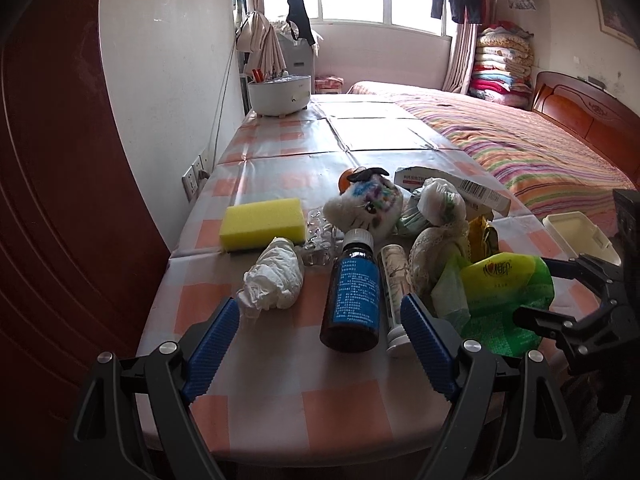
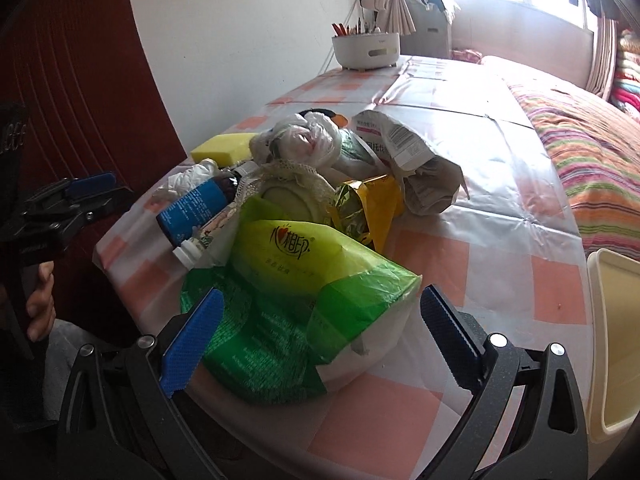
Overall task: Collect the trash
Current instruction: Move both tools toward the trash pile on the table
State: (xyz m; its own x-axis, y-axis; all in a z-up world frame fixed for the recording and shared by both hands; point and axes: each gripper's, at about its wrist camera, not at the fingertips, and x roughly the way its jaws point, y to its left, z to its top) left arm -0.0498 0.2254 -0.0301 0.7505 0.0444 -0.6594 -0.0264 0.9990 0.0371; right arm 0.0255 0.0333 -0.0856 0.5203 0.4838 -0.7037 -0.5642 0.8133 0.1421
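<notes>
Left wrist view
Left gripper (image 1: pixel 320 344): blue-padded fingers spread wide, holding nothing, hovering over the table's near edge.
Table (image 1: pixel 280 400): covered in a pink-and-white checked plastic cloth.
Between the fingers: a brown glass medicine bottle with a blue label (image 1: pixel 354 292) lying on its side, a slim white tube (image 1: pixel 394 300) just beside it.
Crumpled white tissue (image 1: pixel 274 276): near the left finger, in front of a yellow rectangular sponge (image 1: pixel 264 224).
Behind: a white plush cat toy (image 1: pixel 366 204).

Right wrist view
Right gripper (image 2: pixel 316 336): fingers spread, on either side of a green plastic tissue wrapper (image 2: pixel 296 304) at the table's near edge; contact unclear.
Behind the wrapper: a crumpled yellow foil packet (image 2: pixel 368 208) and a torn white paper package (image 2: pixel 404 148).
Cream plastic bin (image 2: pixel 616 344): at the right edge.
</notes>
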